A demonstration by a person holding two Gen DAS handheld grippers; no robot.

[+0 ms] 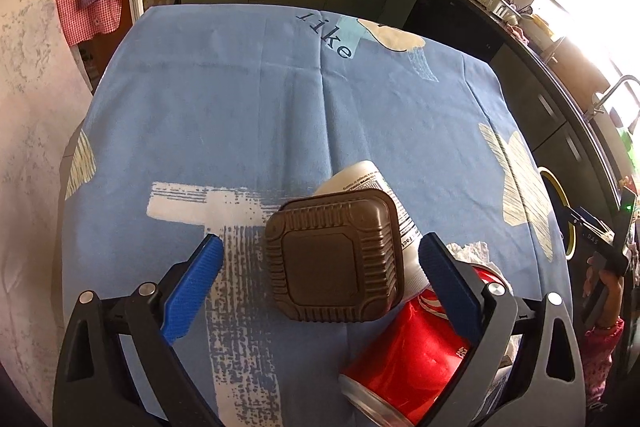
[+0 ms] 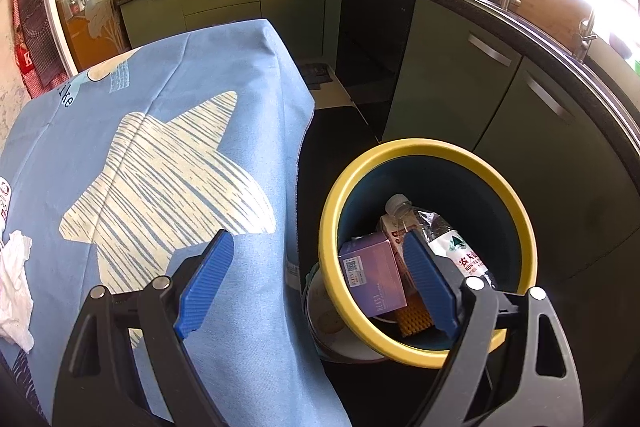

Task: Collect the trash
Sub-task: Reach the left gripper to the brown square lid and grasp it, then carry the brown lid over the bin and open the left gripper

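Red can [image 1: 408, 359] lay nearest; the left hand-held gripper [image 1: 320, 259] gaped open around a light, stiff brown tray [image 1: 334, 255], best pinched by its ribbed sides.

On the table [image 1: 240, 107], near its near edge, the square container [image 1: 334, 259] sits upside down, leaning against the lying bottle [image 1: 360, 179] behind it. The can [image 1: 404, 359] lies on its side just right of the container, crumpled tissue [image 1: 468, 251] beyond it. Past the table's right edge, on the floor, stands the bin [image 2: 520, 211]; inside it lie a box [image 2: 372, 271] and a water bottle [image 2: 444, 235].
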